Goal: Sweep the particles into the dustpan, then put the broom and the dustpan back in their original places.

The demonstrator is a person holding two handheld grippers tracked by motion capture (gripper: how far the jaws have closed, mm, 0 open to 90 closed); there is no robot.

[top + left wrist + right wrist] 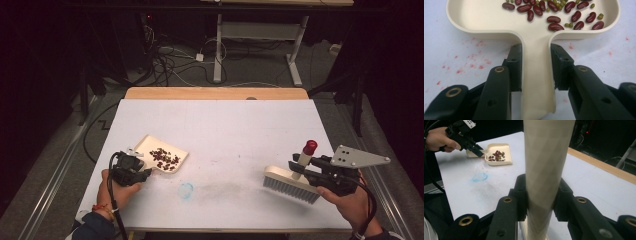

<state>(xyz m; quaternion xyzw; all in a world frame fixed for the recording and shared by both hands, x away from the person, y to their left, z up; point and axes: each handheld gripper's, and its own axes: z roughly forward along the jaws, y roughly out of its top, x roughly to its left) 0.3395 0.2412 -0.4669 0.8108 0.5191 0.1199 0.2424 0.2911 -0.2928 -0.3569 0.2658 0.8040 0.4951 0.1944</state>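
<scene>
left claw (536, 67) clamped on dustpan (534, 35) handle, beans (554, 12) inside | right claw (540, 200) clamped on brush (292, 182) handle | both resting on table (225, 125)

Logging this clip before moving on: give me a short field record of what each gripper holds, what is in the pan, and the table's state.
left gripper: shut on dustpan handle
right gripper: shut on brush handle, handle upright
dustpan contents: red beans and small green beans
dustpan position: flat on table, left side
brush position: bristles down on table, right side
table: white, with a blue ring mark
</scene>
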